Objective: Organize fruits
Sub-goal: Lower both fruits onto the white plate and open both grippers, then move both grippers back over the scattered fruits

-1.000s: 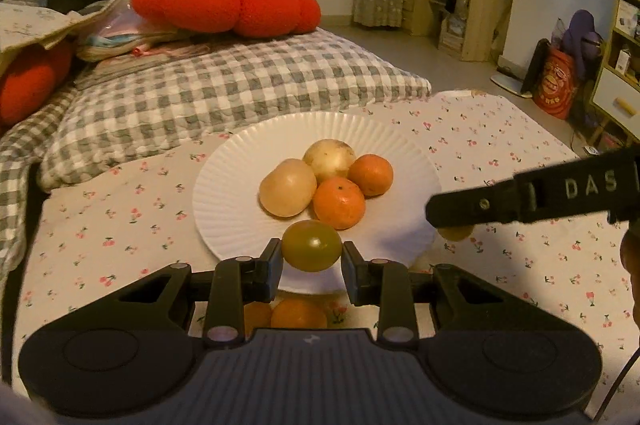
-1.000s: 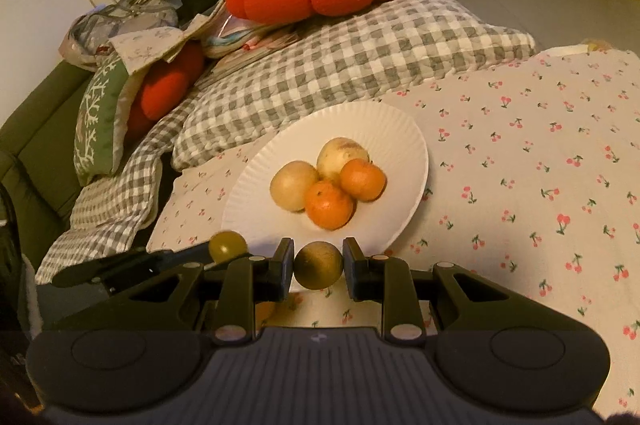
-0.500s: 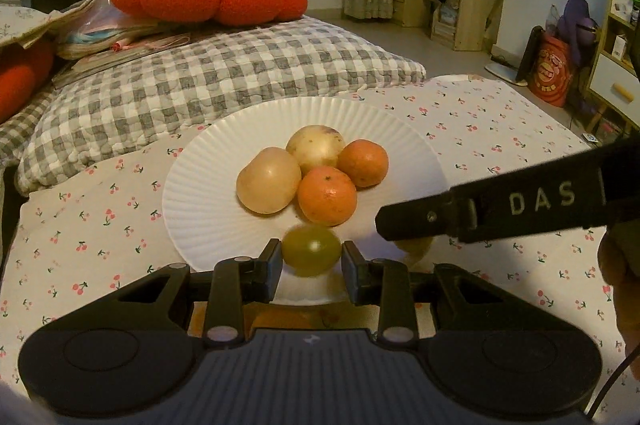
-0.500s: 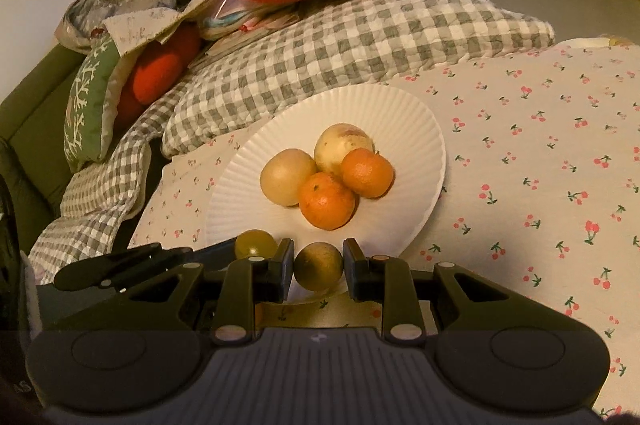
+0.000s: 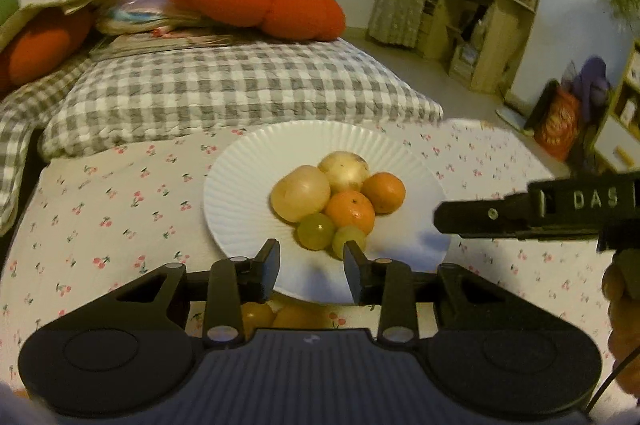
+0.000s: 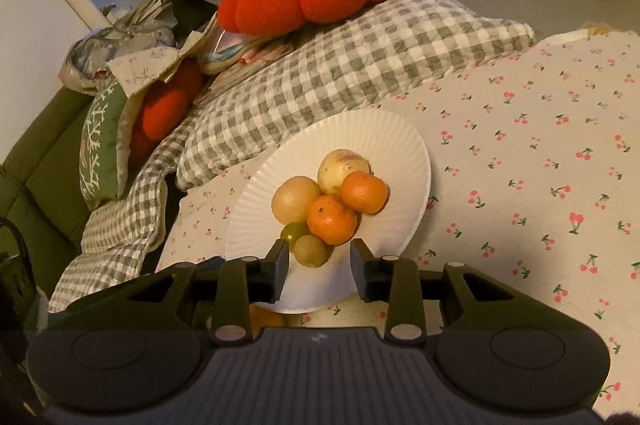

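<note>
A white ribbed plate [image 5: 248,181] [image 6: 404,145] on the cherry-print cloth holds two pale round fruits [image 5: 300,199] [image 6: 295,204], two oranges [image 5: 350,211] [image 6: 332,219] and two small green fruits [image 5: 316,231] [image 6: 310,251]. My left gripper [image 5: 312,259] is open and empty just in front of the green fruits. My right gripper [image 6: 320,261] is open and empty, with a green fruit lying free between its fingertips on the plate. The right gripper shows from the side in the left wrist view [image 5: 532,213].
More oranges [image 5: 276,315] [image 6: 264,317] lie on the cloth under the grippers, near the plate's front rim. A checked pillow [image 5: 224,93] with a red pumpkin cushion [image 5: 248,1] lies behind the plate. A sofa [image 6: 36,161] is at left.
Both grippers have opened and let their green fruits go onto the plate beside the oranges. Both have drawn back a little.
</note>
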A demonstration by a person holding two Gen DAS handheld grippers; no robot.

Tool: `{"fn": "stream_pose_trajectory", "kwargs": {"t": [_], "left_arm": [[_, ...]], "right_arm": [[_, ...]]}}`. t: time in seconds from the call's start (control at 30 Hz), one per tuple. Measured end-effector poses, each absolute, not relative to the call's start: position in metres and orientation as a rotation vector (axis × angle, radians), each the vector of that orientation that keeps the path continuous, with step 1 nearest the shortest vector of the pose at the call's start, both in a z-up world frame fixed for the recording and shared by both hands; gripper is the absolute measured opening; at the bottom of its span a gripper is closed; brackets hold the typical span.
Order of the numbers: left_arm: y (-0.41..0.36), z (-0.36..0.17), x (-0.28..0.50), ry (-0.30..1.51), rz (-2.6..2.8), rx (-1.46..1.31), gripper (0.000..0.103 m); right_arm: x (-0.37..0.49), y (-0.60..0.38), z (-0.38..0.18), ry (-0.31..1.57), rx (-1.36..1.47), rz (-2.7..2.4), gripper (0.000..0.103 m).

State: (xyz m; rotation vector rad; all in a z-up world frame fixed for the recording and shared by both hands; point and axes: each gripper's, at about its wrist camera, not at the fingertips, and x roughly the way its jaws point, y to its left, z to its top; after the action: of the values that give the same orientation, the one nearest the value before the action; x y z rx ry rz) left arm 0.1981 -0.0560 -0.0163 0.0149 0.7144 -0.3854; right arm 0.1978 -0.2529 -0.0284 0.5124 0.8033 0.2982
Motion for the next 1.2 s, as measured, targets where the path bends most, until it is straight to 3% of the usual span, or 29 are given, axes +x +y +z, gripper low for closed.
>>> {"fn": "stream_pose_trajectory", "kwargs": {"t": [0.63,0.87,1.07,1.2], "left_arm": [[0.001,0.012,0.162,0.715,-0.208,-0.123,0.025],[0.036,0.020,0.151,0.715,-0.077,-0.111,0.037],[0.070,0.021,0.143,0.723,-0.009,-0.133,0.054],[0.084,0.018,0.136,0.743,0.015,-0.148,0.060]], "right_arm": [[0.160,-0.229,-0.001,0.739,0.307,0.331,0.049],[0.153,-0.214,0.000,0.756,0.255,0.364,0.056],[0.149,-0.195,-0.001,0.810,0.219,0.421,0.072],[0.145,-0.179,-0.004,0.853,0.163,0.447,0.075]]}}
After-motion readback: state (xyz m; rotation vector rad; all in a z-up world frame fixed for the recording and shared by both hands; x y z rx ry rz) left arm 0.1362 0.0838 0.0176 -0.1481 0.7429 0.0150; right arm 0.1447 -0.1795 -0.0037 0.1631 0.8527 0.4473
